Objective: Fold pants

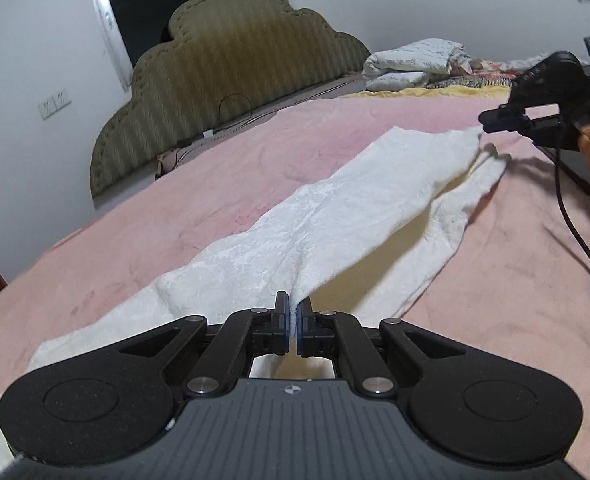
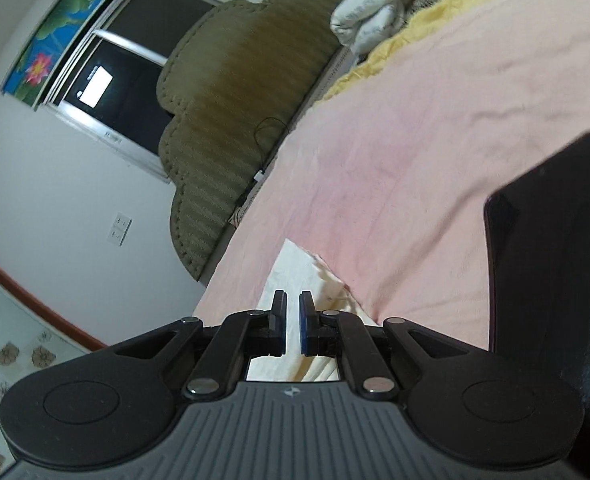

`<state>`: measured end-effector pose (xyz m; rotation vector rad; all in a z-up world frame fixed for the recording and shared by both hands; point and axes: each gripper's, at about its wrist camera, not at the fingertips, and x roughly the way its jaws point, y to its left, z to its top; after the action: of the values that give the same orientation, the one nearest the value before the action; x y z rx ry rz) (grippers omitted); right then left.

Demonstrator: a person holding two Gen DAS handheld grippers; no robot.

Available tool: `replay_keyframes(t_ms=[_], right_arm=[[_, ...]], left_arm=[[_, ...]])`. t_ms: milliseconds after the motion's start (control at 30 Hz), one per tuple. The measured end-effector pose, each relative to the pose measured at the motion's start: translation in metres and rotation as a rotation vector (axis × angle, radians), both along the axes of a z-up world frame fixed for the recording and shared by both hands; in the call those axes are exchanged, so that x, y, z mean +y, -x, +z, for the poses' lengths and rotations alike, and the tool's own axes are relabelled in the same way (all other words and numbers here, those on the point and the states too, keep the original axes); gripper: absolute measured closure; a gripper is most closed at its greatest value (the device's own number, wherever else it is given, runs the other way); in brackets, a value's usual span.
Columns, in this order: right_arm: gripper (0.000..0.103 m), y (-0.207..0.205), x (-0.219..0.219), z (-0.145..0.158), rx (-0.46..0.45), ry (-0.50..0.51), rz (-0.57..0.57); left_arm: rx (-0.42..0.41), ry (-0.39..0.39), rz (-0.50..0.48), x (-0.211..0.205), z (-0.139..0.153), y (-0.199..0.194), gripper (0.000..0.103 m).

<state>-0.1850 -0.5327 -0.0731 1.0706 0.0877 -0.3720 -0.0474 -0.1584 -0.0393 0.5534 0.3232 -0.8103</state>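
White textured pants (image 1: 335,216) lie stretched across the pink bed cover (image 1: 215,168). My left gripper (image 1: 293,312) is shut on the near end of the pants and lifts it a little. My right gripper (image 1: 485,122) shows at the far right of the left wrist view, pinching the far end of one leg, which is raised off the bed; the other leg (image 1: 455,216) lies flat under it. In the right wrist view my right gripper (image 2: 293,312) has its jaws nearly together over pale cloth (image 2: 295,268).
A green padded headboard (image 1: 223,80) stands at the left edge of the bed. Folded white bedding (image 1: 415,58) and a yellow blanket (image 1: 455,90) lie at the far end. A black cable (image 1: 571,216) trails on the bed. A dark object (image 2: 555,260) fills the right of the right wrist view.
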Motion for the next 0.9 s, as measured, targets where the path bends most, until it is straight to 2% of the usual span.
replay_keyframes(t_ms=[133,200,233,267,333,433,533,700,733,767,800,867,900], right_arm=[[0.095,-0.011,-0.001,-0.005,0.036,-0.048,0.051],[0.085,-0.013,0.006,-0.007,0.045,-0.073,0.053],[0.069,-0.013,0.009,-0.009,0.031,-0.090,0.058],[0.045,-0.013,0.011,-0.010,0.013,-0.100,0.063],[0.028,-0.016,0.017,-0.008,-0.008,-0.079,0.071],[0.028,-0.026,0.024,0.003,0.081,-0.018,0.055],[0.026,-0.028,0.020,0.003,0.071,-0.027,0.063],[0.029,-0.041,0.004,-0.006,0.056,-0.036,0.024],[0.031,-0.046,0.002,-0.006,0.058,-0.029,0.014],[0.036,-0.050,0.002,-0.006,0.075,-0.014,0.005],[0.044,-0.055,0.002,-0.004,0.104,0.003,-0.003],[0.097,-0.058,0.003,-0.006,0.130,0.007,-0.010],[0.097,-0.055,0.004,-0.008,0.117,-0.002,-0.011]], left_arm=[[-0.021,-0.026,0.010,-0.002,-0.011,0.002,0.097],[-0.026,-0.029,0.013,-0.003,-0.010,0.002,0.097],[-0.025,-0.028,0.015,-0.003,-0.009,0.001,0.096],[-0.022,-0.026,0.020,-0.003,-0.008,0.000,0.096],[-0.005,-0.017,0.031,-0.003,-0.005,-0.004,0.096],[0.043,0.007,0.051,-0.002,0.002,-0.013,0.096],[0.071,0.029,0.062,-0.001,0.007,-0.019,0.095],[0.062,0.017,0.064,-0.003,0.005,-0.018,0.095],[0.057,0.012,0.063,-0.004,0.004,-0.017,0.095],[0.051,0.007,0.062,-0.005,0.003,-0.016,0.095],[0.047,0.004,0.061,-0.005,0.003,-0.016,0.095],[0.048,0.001,0.060,-0.005,0.002,-0.016,0.095],[0.051,0.002,0.057,-0.004,0.002,-0.016,0.095]])
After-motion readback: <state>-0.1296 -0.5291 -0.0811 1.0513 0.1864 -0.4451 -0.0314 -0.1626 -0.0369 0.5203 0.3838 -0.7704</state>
